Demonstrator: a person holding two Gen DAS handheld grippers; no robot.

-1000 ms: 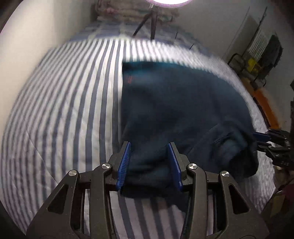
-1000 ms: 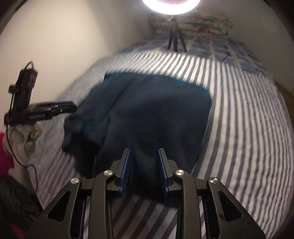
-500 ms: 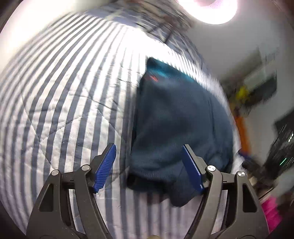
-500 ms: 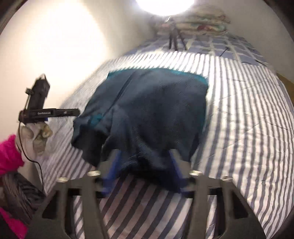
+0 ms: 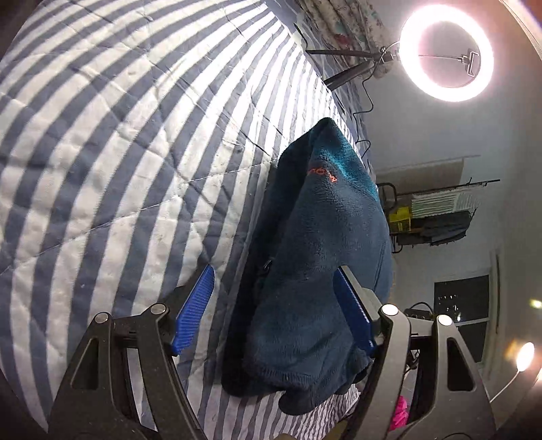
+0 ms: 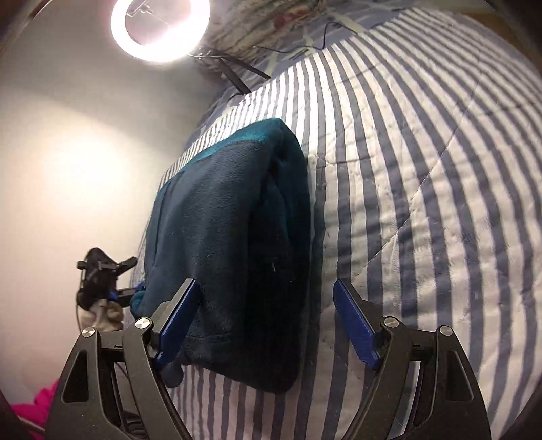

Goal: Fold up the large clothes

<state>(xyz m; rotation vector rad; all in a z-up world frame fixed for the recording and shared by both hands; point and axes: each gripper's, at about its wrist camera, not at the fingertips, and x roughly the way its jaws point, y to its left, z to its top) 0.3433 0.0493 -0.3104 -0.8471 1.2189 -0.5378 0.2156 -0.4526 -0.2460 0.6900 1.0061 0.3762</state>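
Bed (image 5: 101,142) fills most of both views, covered by a blue-and-white striped quilt (image 6: 423,176), quilted seams visible. Dark teal fleece (image 5: 321,243) lies folded into a thick stack on the quilt, near the bed edge; small orange logo (image 5: 323,173) shows on the top layer in the left wrist view. Same fleece (image 6: 233,243) in the right wrist view: long rectangular bundle, lighter teal band at the far end, near hem draped toward the bed edge. Ring light (image 5: 445,54) on a tripod stands at the far end of the bed, lit; also seen in the right view (image 6: 159,27). Rack with dark stuff (image 5: 437,216) by the wall past the bed. Left gripper (image 5: 274,311) released, blue pads spread wide, straddling the near end of the fleece; right pad looks to be against the fabric, left pad clear over the quilt, nothing clamped. Right gripper (image 6: 267,325) also released, spread wide; left pad overlaps the fleece edge, right pad over bare quilt. Left gripper is also visible small in the right view (image 6: 127,292), at the fleece's far side.
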